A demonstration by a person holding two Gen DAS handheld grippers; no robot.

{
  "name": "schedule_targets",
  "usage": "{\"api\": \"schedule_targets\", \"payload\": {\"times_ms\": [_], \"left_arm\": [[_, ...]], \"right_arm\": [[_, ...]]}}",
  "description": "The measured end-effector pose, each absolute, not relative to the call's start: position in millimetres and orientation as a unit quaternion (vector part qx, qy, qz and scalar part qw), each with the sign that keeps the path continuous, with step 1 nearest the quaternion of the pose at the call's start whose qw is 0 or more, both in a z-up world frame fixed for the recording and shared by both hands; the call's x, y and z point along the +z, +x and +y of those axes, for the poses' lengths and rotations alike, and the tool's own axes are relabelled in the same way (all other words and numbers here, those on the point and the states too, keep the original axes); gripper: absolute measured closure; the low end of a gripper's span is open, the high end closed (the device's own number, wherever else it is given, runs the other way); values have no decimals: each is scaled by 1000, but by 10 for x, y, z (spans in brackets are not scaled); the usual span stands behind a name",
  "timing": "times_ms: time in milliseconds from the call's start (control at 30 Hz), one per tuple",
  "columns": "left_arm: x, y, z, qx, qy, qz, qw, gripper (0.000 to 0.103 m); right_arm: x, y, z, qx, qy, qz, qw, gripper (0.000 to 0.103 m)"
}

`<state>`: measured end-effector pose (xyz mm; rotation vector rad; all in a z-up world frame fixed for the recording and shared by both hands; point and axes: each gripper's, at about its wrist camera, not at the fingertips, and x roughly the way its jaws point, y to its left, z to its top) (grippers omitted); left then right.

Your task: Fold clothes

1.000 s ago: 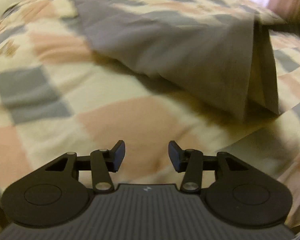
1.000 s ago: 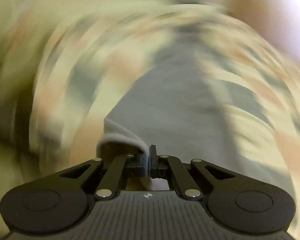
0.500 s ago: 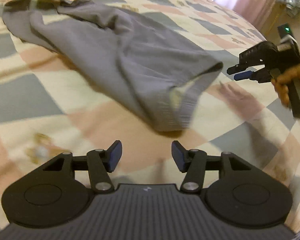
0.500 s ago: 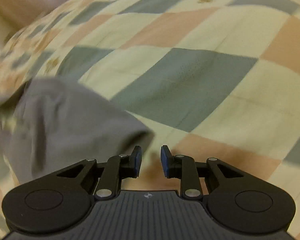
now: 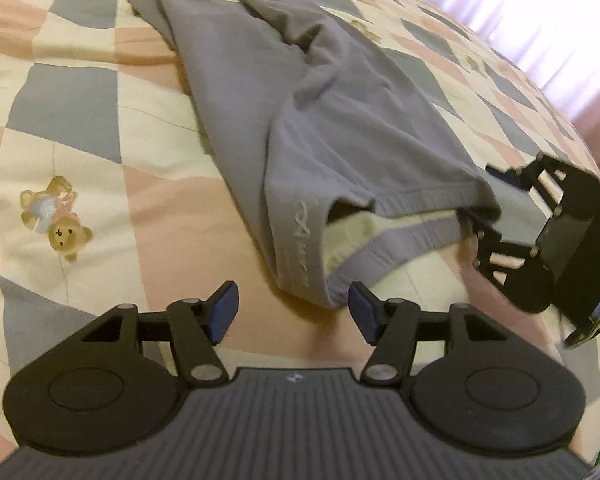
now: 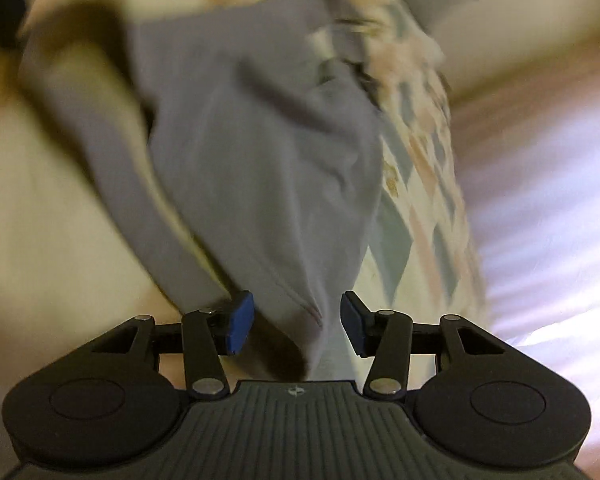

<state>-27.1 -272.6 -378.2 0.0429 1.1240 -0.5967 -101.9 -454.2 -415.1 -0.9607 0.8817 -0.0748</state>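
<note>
A grey garment (image 5: pixel 340 128) lies stretched out on the checked quilt (image 5: pixel 60 112), its ribbed hem gaping toward me. My left gripper (image 5: pixel 294 308) hovers just before the hem's near corner. Its jaws are opening and no cloth is pressed between them. In the same view my right gripper (image 5: pixel 486 208) sits at the hem's far right corner. The right wrist view is blurred. There the grey garment (image 6: pixel 260 160) runs away from my right gripper (image 6: pixel 296 320), whose jaws are opening. A fold of cloth lies loose between the blue pads (image 6: pixel 240 320).
A teddy-bear print (image 5: pixel 56 220) marks the quilt at the left. Pale pink curtains (image 5: pixel 560 20) hang beyond the bed's far right side. Bare quilt stretches to the left of the garment and in front of its hem.
My right gripper let go of the grey cloth and its jaws spread. The garment dropped flat on the quilt. Both grippers came in to the hem's two corners, and the left jaws widened.
</note>
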Motion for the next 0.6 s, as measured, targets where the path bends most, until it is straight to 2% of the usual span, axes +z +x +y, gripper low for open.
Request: {"api": "schedule_targets", "payload": {"times_ms": [100,133,167,200,233,267,367,467,567,600], "left_arm": [[-3767,-227,-2821,-262,19,523,811,47],[-3786,-226,-2855,-253,27,526,811,51],[-3824,-210,-2908,-244,35,534,809,66],[-3862,-195,-2961,-234,43,541,807,76],[-3898,-186,-3007,-232,48,547,803,97],[-3906,-193,-3074,-236,62,547,801,100],[-3724,-435,-3347,-285,166,469,819,101],[-3636,-843,-3677,-345,300,385,801,99],[-3879,-979,-3751,-353,354,409,764,88],[-3964,-1005,-3750,-353,368,421,750,87]], "right_arm": [[-4389,-986,-4613,-10,-522,411,747,63],[-4414,-1000,-4635,-4,-536,405,741,71],[-4393,-1000,-4682,0,-526,402,750,89],[-4272,-997,-4756,-13,-487,400,776,96],[-4144,-995,-4832,-28,-445,397,802,101],[-4015,-992,-4908,-43,-401,393,826,103],[-3584,-1029,-5343,-137,-254,375,881,103],[-3413,-1219,-5753,-183,-143,381,895,103],[-3705,-1284,-5976,-168,-111,465,862,102],[-3857,-1239,-6055,-159,-98,491,851,101]]}}
